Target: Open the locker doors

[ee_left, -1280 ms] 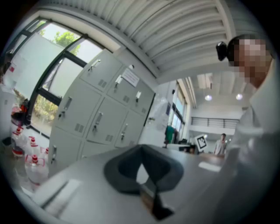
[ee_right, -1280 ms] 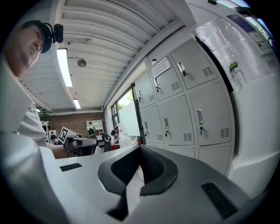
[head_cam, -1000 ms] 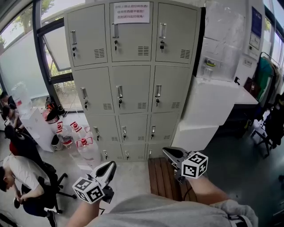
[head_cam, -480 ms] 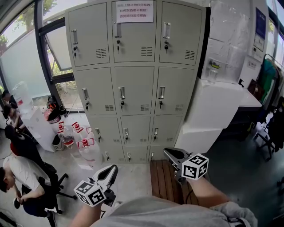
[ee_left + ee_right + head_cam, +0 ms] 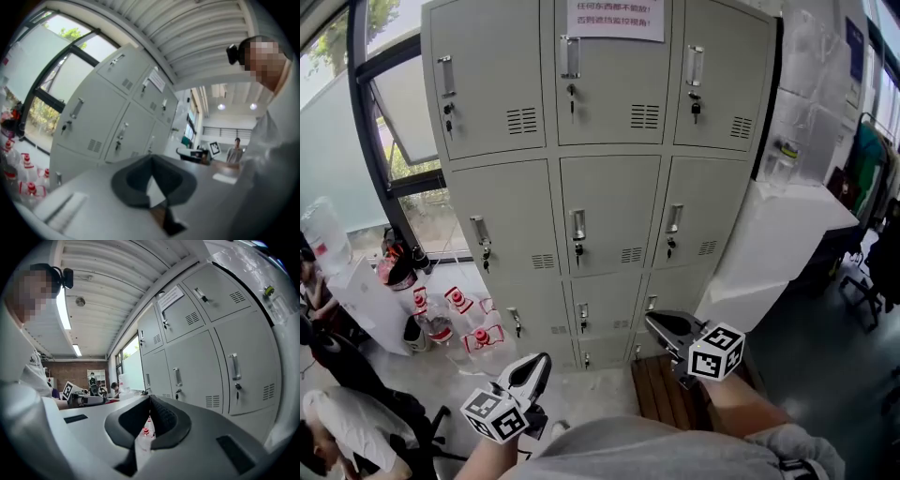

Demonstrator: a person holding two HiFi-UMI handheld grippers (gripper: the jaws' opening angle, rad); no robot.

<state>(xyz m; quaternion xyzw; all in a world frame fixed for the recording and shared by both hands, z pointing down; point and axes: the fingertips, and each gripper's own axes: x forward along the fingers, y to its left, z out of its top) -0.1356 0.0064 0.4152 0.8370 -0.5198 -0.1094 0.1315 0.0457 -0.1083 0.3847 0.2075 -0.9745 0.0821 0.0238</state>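
Observation:
A grey metal locker cabinet (image 5: pixel 609 216) stands ahead, three columns wide, with every door I can see closed. Each door has a chrome handle (image 5: pixel 578 225) and a key lock. A white notice (image 5: pixel 616 19) is stuck on the top middle door. My left gripper (image 5: pixel 538 360) hangs low at the left, short of the lockers, jaws shut and empty. Low at the right, my right gripper (image 5: pixel 652 319) is also shut with nothing held and touches no door. The left gripper view shows the lockers (image 5: pixel 117 117) from the side, beyond the closed jaw tips (image 5: pixel 151 157). The right gripper view shows them (image 5: pixel 201 357) past its jaws (image 5: pixel 150 397).
Several water bottles with red caps (image 5: pixel 483 337) stand on the floor left of the cabinet, under a window (image 5: pixel 394 103). A white block-shaped unit (image 5: pixel 778 244) stands against the cabinet's right side. A wooden slat platform (image 5: pixel 666 394) lies at its foot. A seated person (image 5: pixel 337 422) is at lower left.
The lockers have grown larger and shifted down and right in the head view as I moved closer. Both grippers keep roughly the same places in the picture, still shut.

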